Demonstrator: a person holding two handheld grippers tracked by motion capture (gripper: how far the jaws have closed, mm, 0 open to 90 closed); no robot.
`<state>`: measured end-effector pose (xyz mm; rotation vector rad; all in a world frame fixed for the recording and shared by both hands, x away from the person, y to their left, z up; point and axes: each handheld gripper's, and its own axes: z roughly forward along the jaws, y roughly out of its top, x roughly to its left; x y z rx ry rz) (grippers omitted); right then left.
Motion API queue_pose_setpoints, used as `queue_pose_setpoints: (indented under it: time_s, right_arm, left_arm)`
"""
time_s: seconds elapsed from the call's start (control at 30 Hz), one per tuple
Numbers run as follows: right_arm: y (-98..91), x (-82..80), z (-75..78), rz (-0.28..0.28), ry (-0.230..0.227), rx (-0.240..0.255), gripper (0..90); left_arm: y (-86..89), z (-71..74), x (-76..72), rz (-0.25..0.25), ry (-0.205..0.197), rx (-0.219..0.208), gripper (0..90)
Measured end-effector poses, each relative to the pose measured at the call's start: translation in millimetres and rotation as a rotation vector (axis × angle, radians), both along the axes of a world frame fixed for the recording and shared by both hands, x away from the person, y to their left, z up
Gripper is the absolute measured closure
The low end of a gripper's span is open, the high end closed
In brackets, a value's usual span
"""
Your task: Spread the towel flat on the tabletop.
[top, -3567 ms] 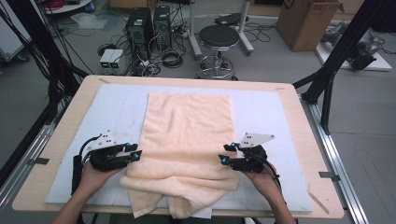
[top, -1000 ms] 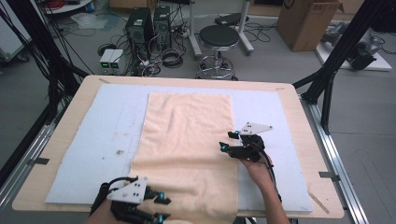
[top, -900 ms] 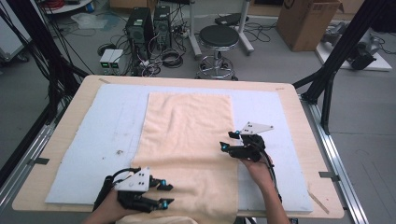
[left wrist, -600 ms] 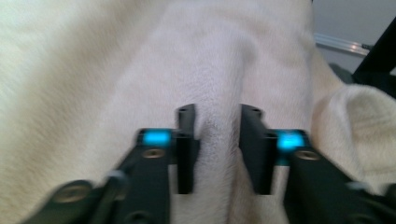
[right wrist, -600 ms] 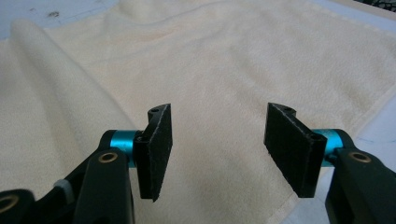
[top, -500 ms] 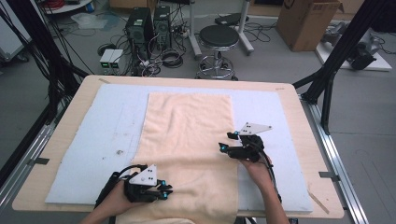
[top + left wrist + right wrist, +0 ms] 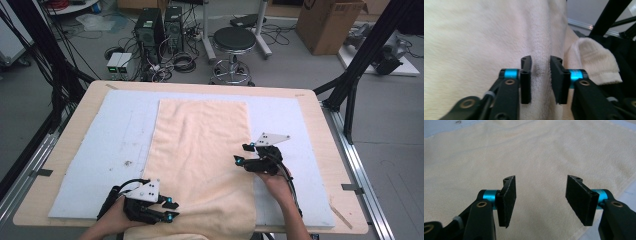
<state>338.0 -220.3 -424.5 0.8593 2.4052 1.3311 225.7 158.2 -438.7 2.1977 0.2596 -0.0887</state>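
1. While the towel (image 7: 202,160) lies spread lengthwise on the pale blue mat (image 7: 100,150) covering the surface (image 7: 65,130), its near end hangs over the near edge of the surface, as the high view shows.
2. The left hand-held gripper (image 7: 169,209) sits at the towel's near left corner, just inside the towel's left edge.
3. In the left gripper view, the left hand-held gripper (image 7: 540,75) has its jaws close together, with a raised ridge of towel (image 7: 474,37) cloth between them. The jaws have just been opening a little after closing. A narrow gap remains on each side of the ridge, so the pads do not press on the cloth.
4. The same view shows a rolled fold of the towel past the right jaw, at the towel's edge.
5. The right hand-held gripper (image 7: 244,154) rests at the towel's right edge, about midway along its length.
6. In the right gripper view, the right hand-held gripper (image 7: 540,195) has its jaws spread wide above flat towel (image 7: 544,152) cloth. Nothing sits between the pads.
7. A stool (image 7: 234,40) stands on the floor beyond the towel's far end.
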Motion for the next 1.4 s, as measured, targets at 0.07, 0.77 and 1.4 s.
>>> queue_pose_setpoints:
  time_s: [0.07,0.77,1.4]
  right_arm:
    - [-0.1,-0.2,0.0,0.000,0.003,0.002,41.4]
    - [4.3,-4.6,-1.4,0.059,0.007,-0.016,46.0]
    - [6.1,25.5,-22.2,-0.056,0.056,-0.123,54.2]
  left_arm:
    - [3.6,3.6,-0.1,-0.001,-0.002,-0.021,68.5]
    - [52.8,8.4,50.6,0.373,-0.103,-0.047,61.8]
    - [54.5,-9.3,92.3,0.552,-0.075,0.026,66.8]
